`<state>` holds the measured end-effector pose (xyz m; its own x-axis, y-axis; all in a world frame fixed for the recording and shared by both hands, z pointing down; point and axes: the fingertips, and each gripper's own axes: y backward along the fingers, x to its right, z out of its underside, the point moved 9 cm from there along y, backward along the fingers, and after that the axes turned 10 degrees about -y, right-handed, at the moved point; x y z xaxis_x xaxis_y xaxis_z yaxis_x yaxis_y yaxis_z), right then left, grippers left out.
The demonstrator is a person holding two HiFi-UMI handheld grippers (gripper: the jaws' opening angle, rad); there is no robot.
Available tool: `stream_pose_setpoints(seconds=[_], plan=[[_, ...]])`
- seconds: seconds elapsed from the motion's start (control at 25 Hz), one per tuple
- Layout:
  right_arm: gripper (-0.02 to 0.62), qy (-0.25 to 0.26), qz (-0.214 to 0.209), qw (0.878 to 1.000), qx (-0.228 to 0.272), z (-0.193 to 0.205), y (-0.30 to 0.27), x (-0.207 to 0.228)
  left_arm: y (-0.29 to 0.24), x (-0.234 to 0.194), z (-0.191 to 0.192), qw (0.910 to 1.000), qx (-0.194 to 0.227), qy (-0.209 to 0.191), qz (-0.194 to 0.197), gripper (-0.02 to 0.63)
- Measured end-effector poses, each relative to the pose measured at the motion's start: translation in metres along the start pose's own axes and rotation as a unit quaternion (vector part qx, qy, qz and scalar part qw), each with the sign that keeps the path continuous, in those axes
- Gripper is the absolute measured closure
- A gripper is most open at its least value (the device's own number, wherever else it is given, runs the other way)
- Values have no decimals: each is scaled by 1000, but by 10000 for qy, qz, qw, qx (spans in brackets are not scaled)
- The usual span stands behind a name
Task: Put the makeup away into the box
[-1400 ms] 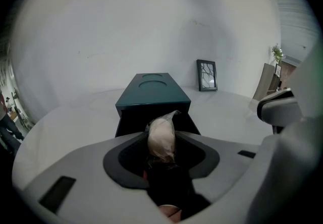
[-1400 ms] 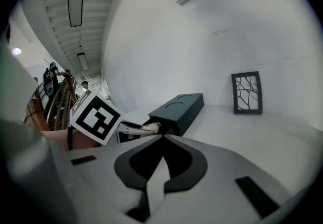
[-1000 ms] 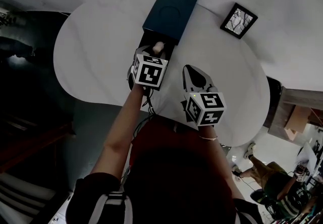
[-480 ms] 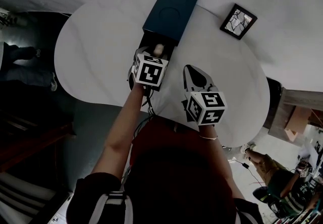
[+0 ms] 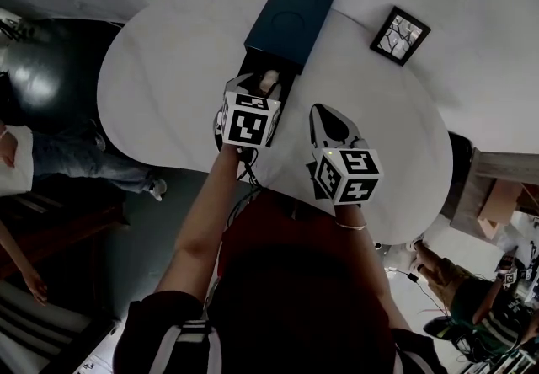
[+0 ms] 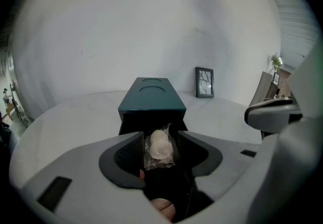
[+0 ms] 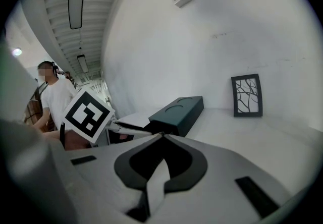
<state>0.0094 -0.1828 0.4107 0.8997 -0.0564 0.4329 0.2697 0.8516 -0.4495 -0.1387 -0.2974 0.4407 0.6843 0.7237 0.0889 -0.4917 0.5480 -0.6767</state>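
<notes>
One wrapped puff [image 6: 160,145] in the box [image 6: 151,98], twelve o'clock of the spread left gripper [image 6: 160,135]: likely light, soft, slippery; pinch its middle; right gripper [image 7: 161,136] pressed together.

Bare tabletop [image 5: 160,86] beside box [image 5: 286,23]

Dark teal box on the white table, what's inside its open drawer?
A pale round makeup piece in clear wrap. The open left gripper hides the near end of the black drawer.

Left claw [image 6: 160,135], jaws spread wide; right claw [image 7: 161,135] beside it, jaws tip to tip.
</notes>
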Motion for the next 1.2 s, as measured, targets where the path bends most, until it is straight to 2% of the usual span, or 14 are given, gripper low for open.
stream_pose_setpoints(seconds=[0.16, 0.4, 0.6, 0.84, 1.2], plan=[[581, 97, -5, 9999, 75, -2, 5, -5, 11, -2, 2, 9999, 102, 126, -3, 395], [581, 215, -144, 9995, 198, -9, 12, -11, 32, 0, 2, 9993, 302, 208, -123, 456], [581, 327, -359, 9984, 303, -11, 21, -15, 56, 6, 7, 9971, 563, 320, -406, 519], [581, 494, -645, 9960, 361, -19, 33, -21, 92, 15, 11, 9925, 737, 507, -828, 565], [581, 628, -1066, 9918, 329, -13, 58, -27, 135, 44, 23, 9850, 1062, 784, -1112, 583]])
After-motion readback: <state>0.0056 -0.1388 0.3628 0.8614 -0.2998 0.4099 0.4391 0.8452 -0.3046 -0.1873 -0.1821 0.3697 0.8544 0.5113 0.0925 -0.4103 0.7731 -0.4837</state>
